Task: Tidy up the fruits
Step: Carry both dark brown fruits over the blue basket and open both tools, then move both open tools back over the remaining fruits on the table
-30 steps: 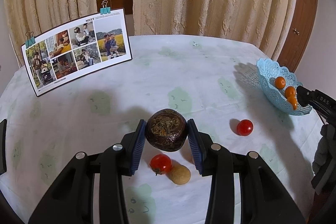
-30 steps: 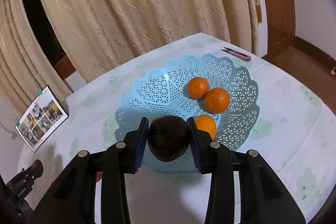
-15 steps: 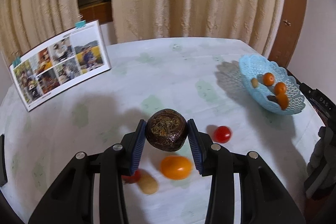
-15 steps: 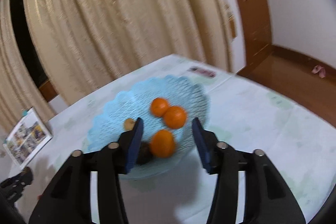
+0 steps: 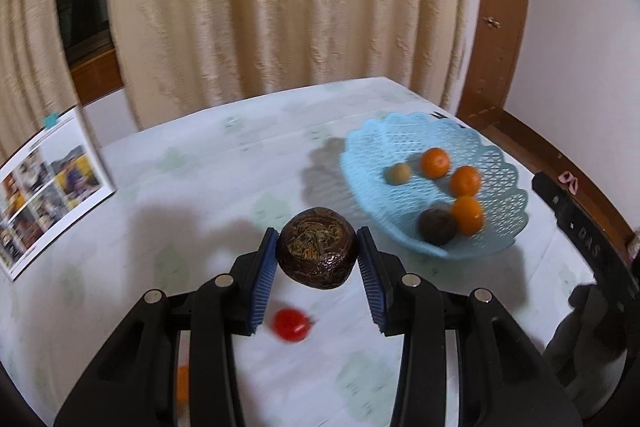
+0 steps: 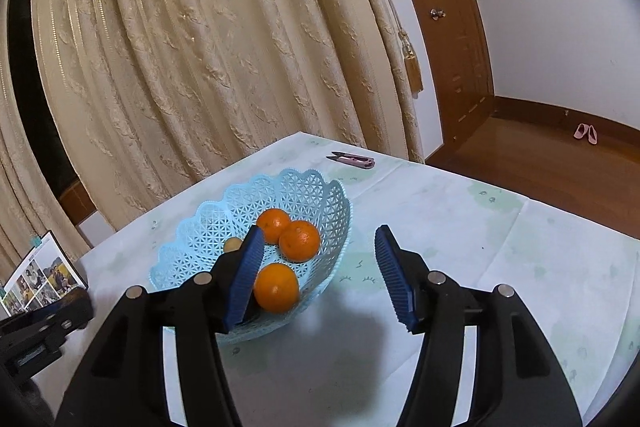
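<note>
The left gripper (image 5: pixel 318 269) is clamping a dark wrinkled fruit (image 5: pixel 317 254) in the air above the table (image 5: pixel 192 227) — a carry toward the blue basket (image 5: pixel 502 227), which is sitting to its right. The right gripper (image 6: pixel 320 273) is hanging spread apart and empty by the basket's near rim. Next, I judge, comes lifting over that rim — then letting go among the oranges (image 5: pixel 466 181).

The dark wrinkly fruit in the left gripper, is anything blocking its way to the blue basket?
Nothing visible blocks it. Bare tablecloth lies between the dark wrinkled fruit, clamped in the left gripper, and the light blue lattice basket. The open right gripper sits at the basket's far side.
</note>
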### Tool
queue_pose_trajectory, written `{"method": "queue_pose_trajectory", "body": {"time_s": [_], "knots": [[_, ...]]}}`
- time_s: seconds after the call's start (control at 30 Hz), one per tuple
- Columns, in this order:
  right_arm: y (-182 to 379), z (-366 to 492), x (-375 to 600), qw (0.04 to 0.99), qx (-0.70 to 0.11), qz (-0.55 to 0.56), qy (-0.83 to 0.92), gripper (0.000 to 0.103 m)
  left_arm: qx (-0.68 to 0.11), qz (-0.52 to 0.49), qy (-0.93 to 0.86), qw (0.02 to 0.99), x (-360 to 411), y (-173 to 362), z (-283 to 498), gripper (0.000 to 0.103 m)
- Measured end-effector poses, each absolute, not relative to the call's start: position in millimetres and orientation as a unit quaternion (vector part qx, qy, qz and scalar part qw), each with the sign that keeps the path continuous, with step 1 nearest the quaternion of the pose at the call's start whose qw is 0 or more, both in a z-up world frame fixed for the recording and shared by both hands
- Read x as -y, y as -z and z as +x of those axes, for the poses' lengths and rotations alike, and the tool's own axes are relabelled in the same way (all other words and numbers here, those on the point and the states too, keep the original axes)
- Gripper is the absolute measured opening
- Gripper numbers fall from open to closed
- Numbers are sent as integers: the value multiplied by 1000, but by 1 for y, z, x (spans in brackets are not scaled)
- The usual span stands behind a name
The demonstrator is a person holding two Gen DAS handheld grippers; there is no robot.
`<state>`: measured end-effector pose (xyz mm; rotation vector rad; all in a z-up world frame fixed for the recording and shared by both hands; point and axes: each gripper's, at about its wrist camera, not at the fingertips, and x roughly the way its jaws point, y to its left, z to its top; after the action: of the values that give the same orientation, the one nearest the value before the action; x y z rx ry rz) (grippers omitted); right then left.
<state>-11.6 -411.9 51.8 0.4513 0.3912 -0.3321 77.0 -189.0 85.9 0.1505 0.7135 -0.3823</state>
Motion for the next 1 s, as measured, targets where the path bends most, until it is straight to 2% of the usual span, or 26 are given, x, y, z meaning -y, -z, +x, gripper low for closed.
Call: {"method": "queue_pose_trajectory", "body": {"time_s": [0.1, 0.47, 0.53, 0.57, 0.67, 0.8, 1.0], "knots": [[-52, -14, 412, 942, -189, 223, 165, 69, -349, 76, 200, 912, 209, -84, 86, 40], [-52, -14, 415, 940, -191, 230, 162, 69, -357, 92, 221, 903, 252, -76, 104, 42], [-52, -14, 415, 940, -192, 232, 162, 69, -356, 88, 220, 904, 252, -77, 106, 57], [-52, -14, 415, 940, -192, 231, 161, 69, -351, 85, 218, 907, 250, -78, 106, 69], [-52, -14, 414, 941, -191, 230, 160, 69, -346, 80, 212, 910, 243, -81, 107, 71], [-52, -14, 413, 942, -189, 229, 159, 70, -349, 68, 196, 914, 229, -85, 110, 80], [-53, -14, 410, 944, -187, 224, 153, 71, -346, 52, 172, 921, 204, -92, 112, 81]]}}
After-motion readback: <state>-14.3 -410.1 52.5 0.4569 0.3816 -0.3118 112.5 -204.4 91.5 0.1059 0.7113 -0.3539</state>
